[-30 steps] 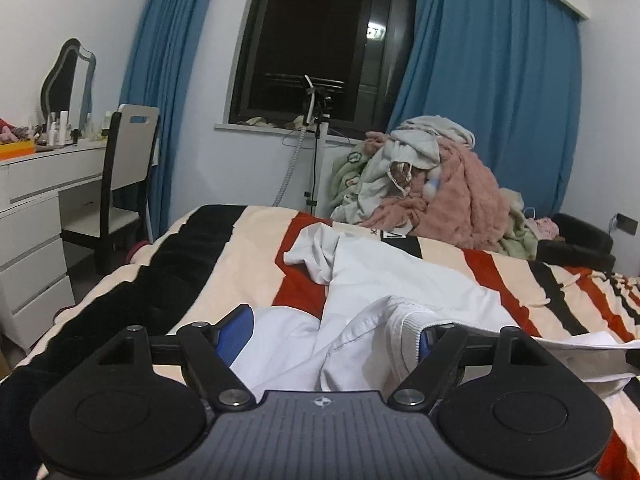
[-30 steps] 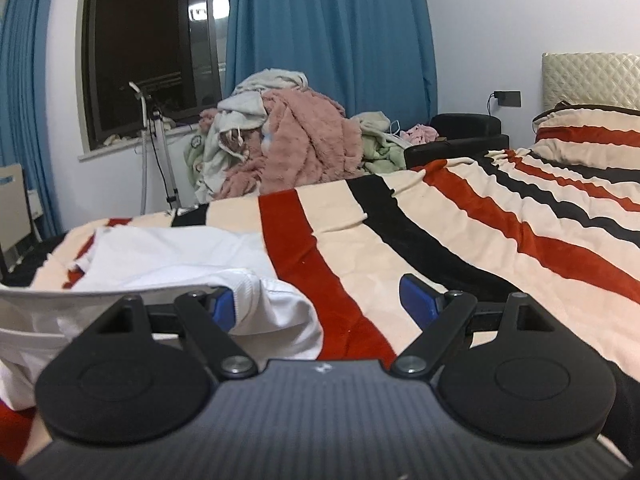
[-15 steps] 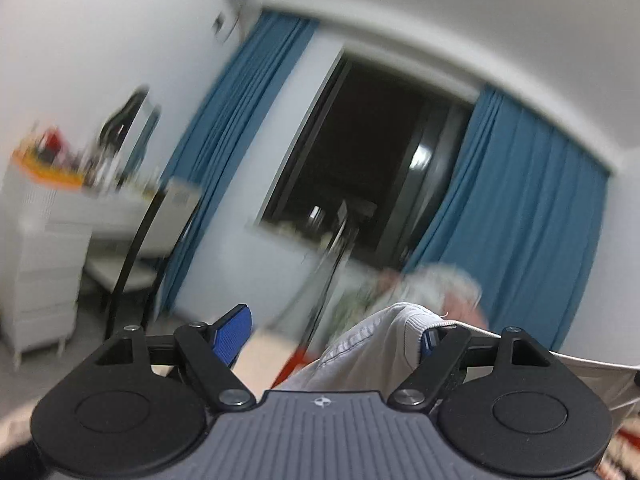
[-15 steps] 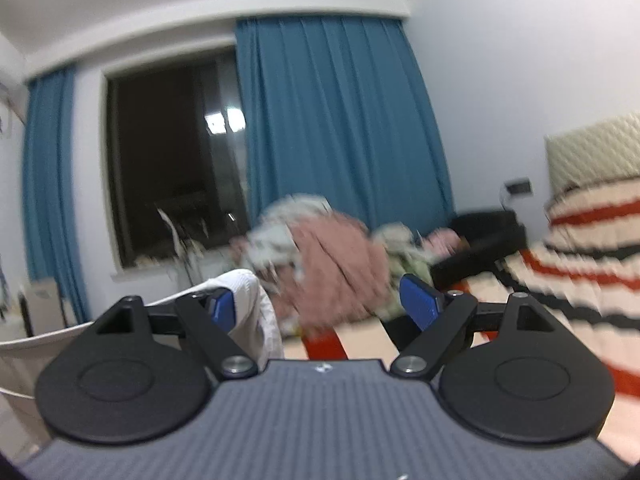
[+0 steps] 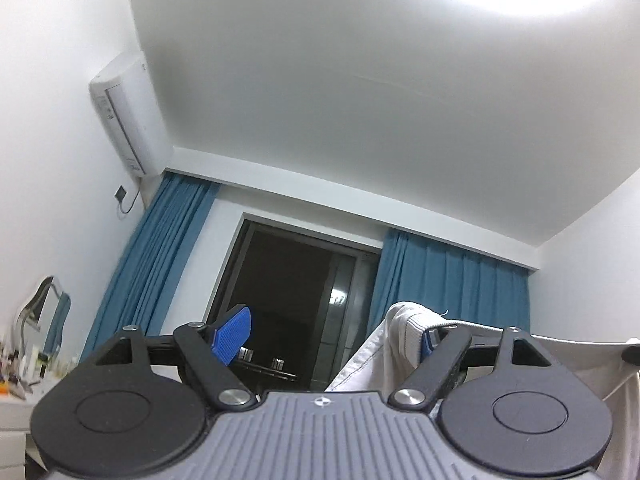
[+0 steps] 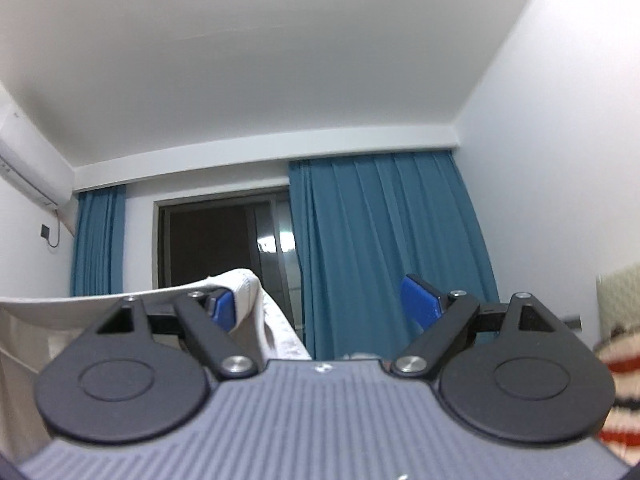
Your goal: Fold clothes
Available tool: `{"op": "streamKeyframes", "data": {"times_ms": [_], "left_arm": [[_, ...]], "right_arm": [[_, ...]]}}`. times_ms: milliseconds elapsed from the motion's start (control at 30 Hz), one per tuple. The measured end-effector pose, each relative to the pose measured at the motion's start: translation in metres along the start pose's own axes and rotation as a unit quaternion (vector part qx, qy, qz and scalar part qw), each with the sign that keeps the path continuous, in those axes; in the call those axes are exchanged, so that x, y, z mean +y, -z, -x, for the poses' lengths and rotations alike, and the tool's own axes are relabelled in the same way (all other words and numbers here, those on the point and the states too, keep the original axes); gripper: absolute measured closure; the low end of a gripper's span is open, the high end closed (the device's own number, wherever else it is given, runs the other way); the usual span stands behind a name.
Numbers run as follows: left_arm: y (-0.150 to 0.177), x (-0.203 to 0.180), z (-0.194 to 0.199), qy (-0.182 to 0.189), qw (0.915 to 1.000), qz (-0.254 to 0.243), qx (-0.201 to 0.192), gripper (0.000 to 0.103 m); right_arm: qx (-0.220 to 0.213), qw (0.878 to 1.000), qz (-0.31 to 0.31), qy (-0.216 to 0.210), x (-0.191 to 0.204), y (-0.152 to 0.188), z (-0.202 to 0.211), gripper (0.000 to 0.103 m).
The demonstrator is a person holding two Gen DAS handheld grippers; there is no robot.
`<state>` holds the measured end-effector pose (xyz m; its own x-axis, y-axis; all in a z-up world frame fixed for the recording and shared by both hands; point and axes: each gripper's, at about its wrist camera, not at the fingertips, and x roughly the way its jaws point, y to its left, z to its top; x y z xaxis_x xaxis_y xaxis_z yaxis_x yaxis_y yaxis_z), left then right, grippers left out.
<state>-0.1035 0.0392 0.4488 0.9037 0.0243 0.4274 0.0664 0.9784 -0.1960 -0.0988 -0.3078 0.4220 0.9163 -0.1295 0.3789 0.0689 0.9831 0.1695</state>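
Ceiling [image 5: 360, 100] and blue curtains [image 6: 384, 248] fill both views; left claw [image 5: 332, 338] and right claw [image 6: 320, 304] stand wide apart, white garment [image 5: 404, 336] merely draped over one finger each; unclamped, it may slide off if tilted.

**Both claws tipped up at the ceiling**

My left claw [image 5: 328, 332] has the shirt [image 5: 404, 320] draped over its right finger, the cloth running off right. My right claw [image 6: 324, 300] has it over its left finger, running off left. Ahead is the window [image 5: 288, 280], a curtain [image 6: 384, 240] on each side. The air conditioner [image 5: 128, 108] hangs high on the left wall, a mirror [image 5: 44, 308] below it. The bed [image 6: 620, 368] lies at my far right.
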Motion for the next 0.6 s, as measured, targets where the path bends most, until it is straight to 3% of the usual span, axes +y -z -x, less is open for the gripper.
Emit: {"op": "streamKeyframes", "data": {"times_ms": [100,233,433,600], "left_arm": [[-0.005,-0.008,-0.026,0.000,0.9997,-0.008,0.024,0.019],[0.045,-0.008,-0.065,-0.001,0.9963,-0.018,0.084,0.017],[0.207,0.014,-0.141,-0.005,0.9791,-0.016,0.203,0.015],[0.349,0.034,-0.221,-0.024,0.9615,-0.030,0.272,0.015]], "right_arm": [[0.007,1.000,0.023,0.000,0.002,-0.020,-0.029,0.012],[0.049,0.999,0.024,-0.002,-0.007,0.000,-0.068,0.012],[0.145,0.988,0.042,0.014,-0.025,0.117,-0.129,0.012],[0.233,0.972,0.033,0.027,-0.041,0.251,-0.207,0.012]]}}
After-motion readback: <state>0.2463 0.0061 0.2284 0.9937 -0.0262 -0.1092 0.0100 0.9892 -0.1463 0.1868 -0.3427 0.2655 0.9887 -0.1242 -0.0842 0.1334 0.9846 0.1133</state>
